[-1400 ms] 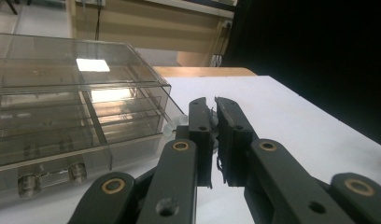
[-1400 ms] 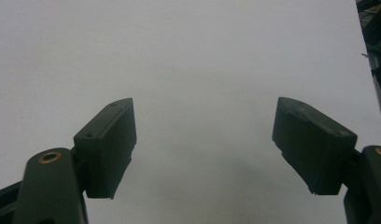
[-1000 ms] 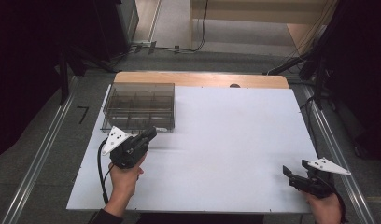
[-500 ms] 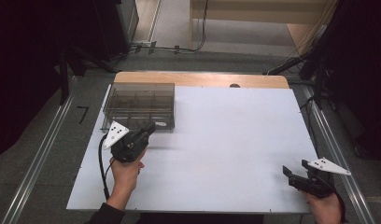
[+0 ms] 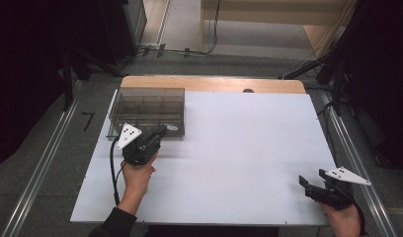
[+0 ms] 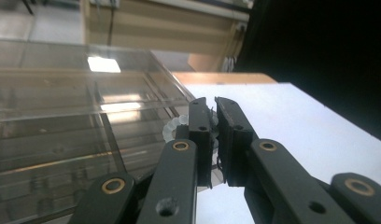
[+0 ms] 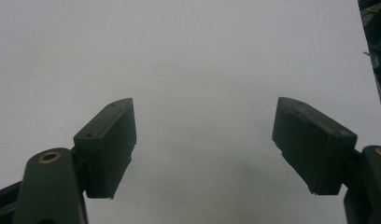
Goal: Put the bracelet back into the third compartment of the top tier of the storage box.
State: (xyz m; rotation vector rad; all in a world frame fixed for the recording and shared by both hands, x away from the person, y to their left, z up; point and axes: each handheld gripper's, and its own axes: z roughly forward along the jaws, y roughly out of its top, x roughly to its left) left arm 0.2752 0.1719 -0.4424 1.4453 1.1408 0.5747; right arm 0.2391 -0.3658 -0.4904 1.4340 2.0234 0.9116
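A clear smoky compartment box (image 5: pixel 146 107) sits at the table's far left. My left gripper (image 5: pixel 162 131) points at its front right corner, with the tips right by the box wall. In the left gripper view the jaws stand shut with only a thin slit between them (image 6: pixel 213 119). A small white toothed piece (image 6: pixel 174 129) shows just behind the tips, against the box (image 6: pixel 62 116); whether it is pinched I cannot tell. My right gripper (image 5: pixel 304 181) rests at the near right corner. Its jaws are wide open (image 7: pixel 205 140) with nothing between them.
The white table sheet (image 5: pixel 249 143) stretches between the two hands, with a wooden strip (image 5: pixel 214 83) along its far edge. Metal rails run along both sides of the table. Dark equipment and cables stand beyond it.
My left gripper has slid forward toward the box's front right corner. The right gripper has stayed where it was.
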